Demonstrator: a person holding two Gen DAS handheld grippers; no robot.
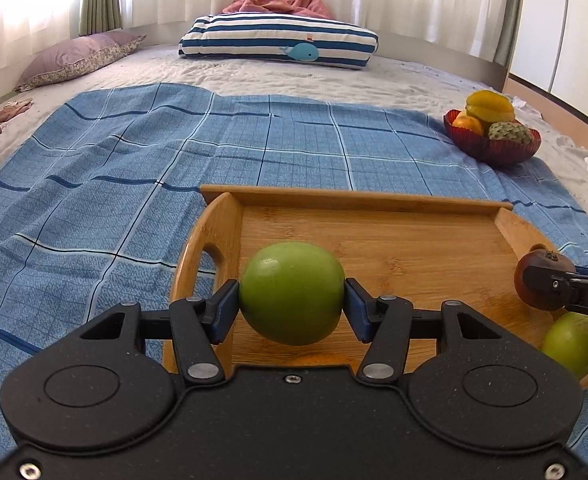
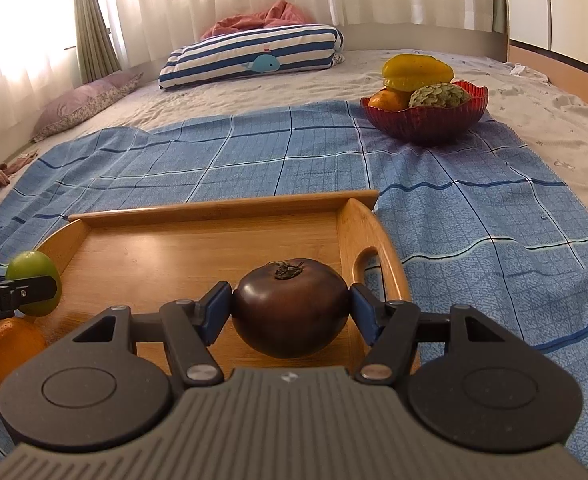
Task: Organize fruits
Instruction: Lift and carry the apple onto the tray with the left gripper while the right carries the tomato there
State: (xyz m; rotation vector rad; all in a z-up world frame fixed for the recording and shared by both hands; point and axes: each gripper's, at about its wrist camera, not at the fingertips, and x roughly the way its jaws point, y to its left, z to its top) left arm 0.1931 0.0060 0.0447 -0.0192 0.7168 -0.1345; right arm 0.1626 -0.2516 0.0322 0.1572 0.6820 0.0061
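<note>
Fruits are split between two places: a wooden tray [image 1: 374, 240] close to us and a red bowl [image 2: 426, 122] well apart on the blue cloth [image 1: 134, 168] spread over the bed.

We hold one piece in each gripper. Our left gripper [image 1: 292, 300] is clamped on a green fruit [image 1: 292, 292], pads at its widest sides, above the tray's left end. Our right gripper [image 2: 290, 312] is clamped on a dark fruit [image 2: 290, 308] with a dried calyx on top, above the tray's right end by the handle. We cannot tell whether either piece touches the tray floor.

A second green fruit [image 1: 572, 342] and an orange [image 2: 12, 346] sit at the tray's near edge. The bowl carries a starfruit [image 2: 416, 72], a scaly green fruit [image 2: 438, 96] and another orange piece [image 2: 388, 101].

We judge both held pieces firm, smooth and rounded, so liable to roll once released; grips across the middle suit them. The dark one looks softer-skinned and may bruise under pressure.
</note>
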